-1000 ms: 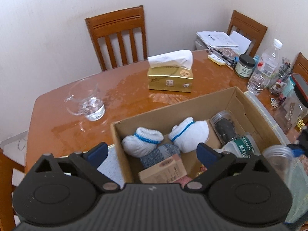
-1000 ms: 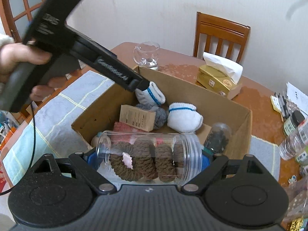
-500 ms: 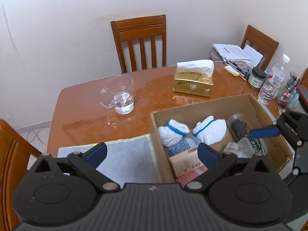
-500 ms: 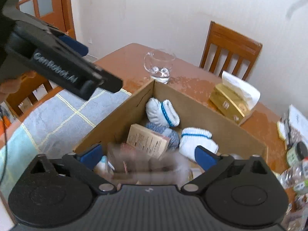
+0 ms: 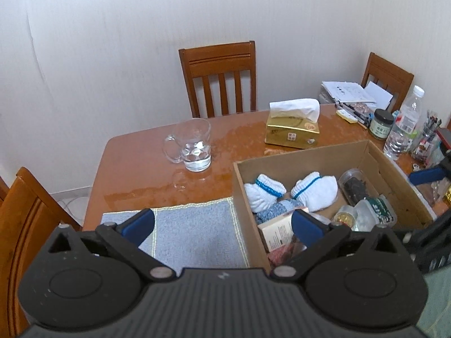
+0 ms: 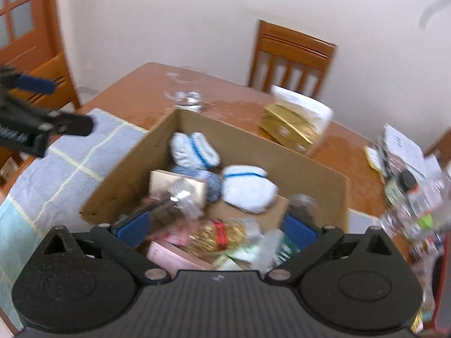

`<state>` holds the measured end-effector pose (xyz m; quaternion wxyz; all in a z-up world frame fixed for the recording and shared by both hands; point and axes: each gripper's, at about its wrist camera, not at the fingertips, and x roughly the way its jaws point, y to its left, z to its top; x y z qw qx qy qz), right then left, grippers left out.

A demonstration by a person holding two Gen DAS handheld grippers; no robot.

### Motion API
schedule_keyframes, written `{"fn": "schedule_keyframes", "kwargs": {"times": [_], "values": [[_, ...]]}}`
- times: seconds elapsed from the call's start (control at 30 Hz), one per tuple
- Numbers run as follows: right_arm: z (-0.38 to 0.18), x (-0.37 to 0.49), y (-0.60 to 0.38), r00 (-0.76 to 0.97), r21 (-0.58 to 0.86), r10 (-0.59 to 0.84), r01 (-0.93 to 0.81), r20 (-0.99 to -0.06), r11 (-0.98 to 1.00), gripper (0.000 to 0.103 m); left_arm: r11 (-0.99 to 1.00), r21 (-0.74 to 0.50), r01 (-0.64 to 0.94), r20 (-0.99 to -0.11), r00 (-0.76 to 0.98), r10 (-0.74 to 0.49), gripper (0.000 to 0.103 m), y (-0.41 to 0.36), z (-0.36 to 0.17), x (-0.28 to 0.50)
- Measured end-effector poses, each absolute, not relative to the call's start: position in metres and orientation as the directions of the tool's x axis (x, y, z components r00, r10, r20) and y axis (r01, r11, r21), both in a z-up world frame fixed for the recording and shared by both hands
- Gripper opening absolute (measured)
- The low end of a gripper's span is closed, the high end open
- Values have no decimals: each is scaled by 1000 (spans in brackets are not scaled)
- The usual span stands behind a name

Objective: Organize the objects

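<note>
Cardboard box (image 5: 375, 159): on wooden table (image 5: 135, 166), holding white socks (image 5: 315, 190), jars, packets.
Left gripper (image 5: 222, 222): over box's near-left corner, jaws just widened, spread, nothing between.
Right gripper (image 6: 215, 229): above box's near edge, spread, empty.
Glass mug (image 5: 193, 145): beyond box, left.
Tissue box (image 5: 293, 128): just behind box.

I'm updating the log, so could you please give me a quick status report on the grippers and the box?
Left gripper open, empty. Right gripper open, empty, jaws just opened, over cardboard box. Nothing in the way.
</note>
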<state>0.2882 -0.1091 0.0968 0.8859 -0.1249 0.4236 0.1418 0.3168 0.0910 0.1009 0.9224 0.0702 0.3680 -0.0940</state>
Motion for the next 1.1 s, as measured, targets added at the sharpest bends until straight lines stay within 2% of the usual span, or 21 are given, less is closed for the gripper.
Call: {"fn": "schedule_keyframes", "kwargs": {"times": [0.23,0.37,0.53,0.8,1.1], "values": [[94,278,-150,575,-63,56,-185,-816,981,103,980,0,199,-708,692,-140,102,77,94,286],[84,264,-164,560,-30,52,-137,-827,990,103,983,-55,177,-757,634,-157,102,62,74,266],[69,240,-172,530,-13,54,-121,-846,993,103,990,-46,134,-795,595,-118,102,39,61,241],[66,208,-188,512,-11,41,-99,-858,995,103,997,9,75,-814,579,-36,102,6,71,212],[83,185,-194,521,-11,43,-101,-853,995,103,999,-9,40,-847,531,-29,102,-6,88,200]]}}
